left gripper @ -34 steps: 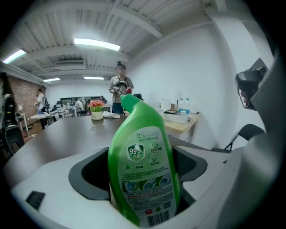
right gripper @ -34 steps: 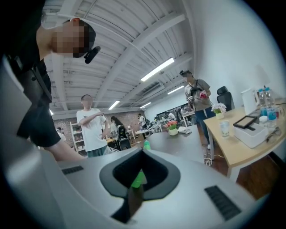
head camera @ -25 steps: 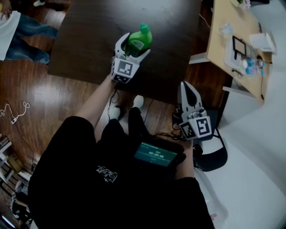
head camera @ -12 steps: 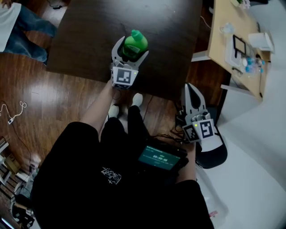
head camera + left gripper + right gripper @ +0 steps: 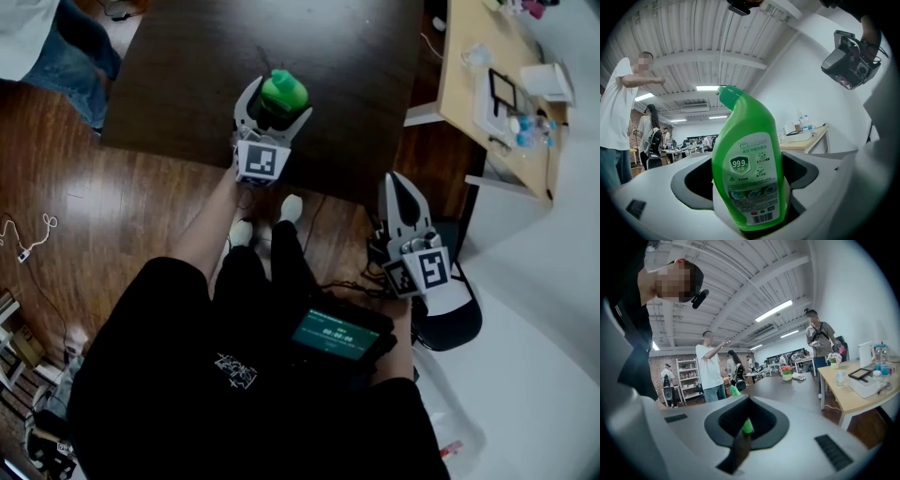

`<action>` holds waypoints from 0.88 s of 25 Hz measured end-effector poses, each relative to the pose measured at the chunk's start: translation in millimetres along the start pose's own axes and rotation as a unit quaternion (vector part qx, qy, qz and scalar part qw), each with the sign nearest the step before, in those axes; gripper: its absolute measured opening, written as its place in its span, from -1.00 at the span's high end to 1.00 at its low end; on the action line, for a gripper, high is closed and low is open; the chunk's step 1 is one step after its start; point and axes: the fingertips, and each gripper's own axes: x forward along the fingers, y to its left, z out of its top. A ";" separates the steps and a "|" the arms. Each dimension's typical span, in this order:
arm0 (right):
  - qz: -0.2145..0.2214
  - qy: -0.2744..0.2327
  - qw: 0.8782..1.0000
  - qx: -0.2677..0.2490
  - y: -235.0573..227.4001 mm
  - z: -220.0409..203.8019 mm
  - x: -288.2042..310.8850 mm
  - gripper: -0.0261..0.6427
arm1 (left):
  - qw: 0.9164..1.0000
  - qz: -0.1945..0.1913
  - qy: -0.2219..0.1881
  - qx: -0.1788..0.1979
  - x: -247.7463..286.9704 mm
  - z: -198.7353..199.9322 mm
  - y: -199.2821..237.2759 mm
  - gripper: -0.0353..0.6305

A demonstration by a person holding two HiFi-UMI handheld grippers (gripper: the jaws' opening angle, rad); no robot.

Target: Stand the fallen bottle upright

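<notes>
Bottle [image 5: 283, 91] upright over dark table [image 5: 187, 56]; glossy wood floor [image 5: 112, 206] around.

An open-plan office or studio is showing here: strip lights [image 5: 773, 310] are glowing under a ribbed white ceiling [image 5: 740, 277], people [image 5: 711, 366] are standing about, a shelf rack [image 5: 689, 376] is lining a brick wall [image 5: 658, 367], and a pale desk [image 5: 853, 397] is carrying water bottles [image 5: 880, 357] beside the dark tabletop [image 5: 328, 56].
</notes>
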 end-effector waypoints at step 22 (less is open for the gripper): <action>0.010 -0.009 1.000 0.010 14.4 -6.7 -7.5 0.88 | 0.998 -0.034 0.022 0.040 -1.4 4.2 -3.6 -0.46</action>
